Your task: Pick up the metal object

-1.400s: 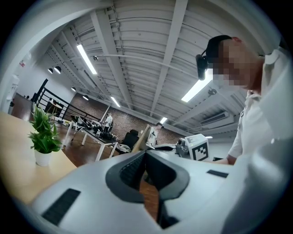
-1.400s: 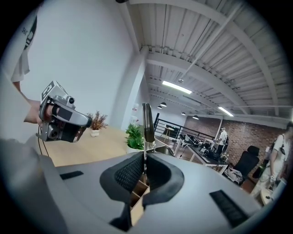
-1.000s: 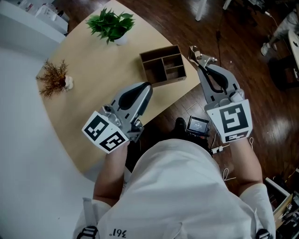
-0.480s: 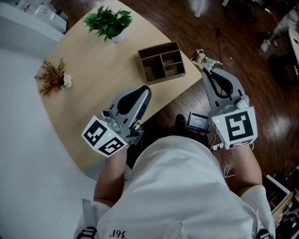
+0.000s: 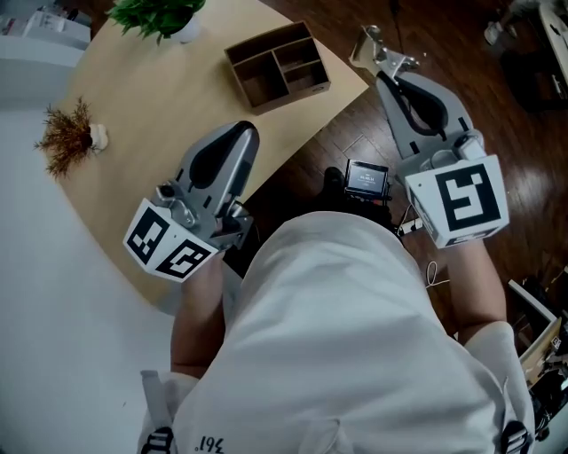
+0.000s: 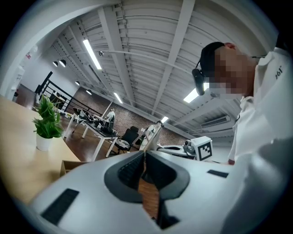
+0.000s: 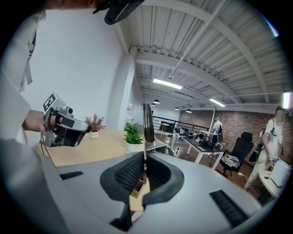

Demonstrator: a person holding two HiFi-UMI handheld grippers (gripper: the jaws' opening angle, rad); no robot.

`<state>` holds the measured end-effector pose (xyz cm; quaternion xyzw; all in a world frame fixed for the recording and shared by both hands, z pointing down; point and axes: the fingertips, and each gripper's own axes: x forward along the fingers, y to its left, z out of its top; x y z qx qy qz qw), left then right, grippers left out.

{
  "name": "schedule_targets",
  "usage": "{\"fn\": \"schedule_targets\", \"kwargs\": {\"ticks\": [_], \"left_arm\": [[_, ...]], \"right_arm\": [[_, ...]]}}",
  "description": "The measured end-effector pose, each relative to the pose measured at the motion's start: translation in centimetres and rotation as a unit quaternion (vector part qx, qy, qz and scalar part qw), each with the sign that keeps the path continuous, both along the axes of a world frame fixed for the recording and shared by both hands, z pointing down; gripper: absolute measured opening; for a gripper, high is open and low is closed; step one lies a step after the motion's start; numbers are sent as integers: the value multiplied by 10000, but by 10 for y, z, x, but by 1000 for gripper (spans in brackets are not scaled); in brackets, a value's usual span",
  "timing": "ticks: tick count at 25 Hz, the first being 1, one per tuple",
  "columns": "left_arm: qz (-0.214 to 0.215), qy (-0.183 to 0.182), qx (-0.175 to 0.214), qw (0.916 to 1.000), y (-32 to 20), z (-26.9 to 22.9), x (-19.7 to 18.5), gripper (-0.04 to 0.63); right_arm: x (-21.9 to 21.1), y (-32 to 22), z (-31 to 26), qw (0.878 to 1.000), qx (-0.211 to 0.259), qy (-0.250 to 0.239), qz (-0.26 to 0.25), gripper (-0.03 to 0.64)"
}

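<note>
Both are clenched: the left hand-held gripper (image 5: 241,135) on nothing, the right hand-held gripper (image 5: 383,73) grasping the metal object (image 5: 373,49). Over the past second it has drawn away from the wooden box (image 5: 275,62), clear of the table (image 5: 151,97); the pickup looks done.

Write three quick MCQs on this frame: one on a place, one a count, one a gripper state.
1. Where is the metal object?
A. In a drawer
B. Between the jaws of the right gripper
C. On a shelf

2. How many plants stand on the table?
A. One
B. Two
C. Four

3. The jaws of the left gripper are:
A. wide open
B. shut on a cup
C. shut, with nothing between them

Answers:
1 B: the right gripper view shows the thin metal piece standing clamped between the pads.
2 B: the head view shows a green plant and a dried plant.
3 C: the left gripper view shows the pads meeting with nothing held.
</note>
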<state>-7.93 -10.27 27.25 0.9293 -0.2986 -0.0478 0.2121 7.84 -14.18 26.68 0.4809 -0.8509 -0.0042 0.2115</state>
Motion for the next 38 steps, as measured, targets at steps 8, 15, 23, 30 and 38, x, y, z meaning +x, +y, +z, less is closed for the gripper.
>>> {"fn": "schedule_targets", "kwargs": {"ticks": [8, 15, 23, 30, 38], "left_arm": [[105, -7, -153, 9998, 8, 10, 5, 5], [166, -16, -264, 9995, 14, 17, 8, 5], [256, -42, -326, 9991, 17, 20, 11, 5], [332, -49, -346, 9988, 23, 22, 16, 5], [416, 21, -333, 9986, 29, 22, 21, 5]], "right_arm": [[5, 9, 10, 9999, -108, 8, -56, 5], [5, 15, 15, 9998, -194, 44, -95, 5], [11, 20, 20, 9997, -246, 25, -2, 5], [17, 30, 27, 9992, -382, 58, 76, 5], [18, 37, 33, 9991, -429, 37, 23, 5]]}}
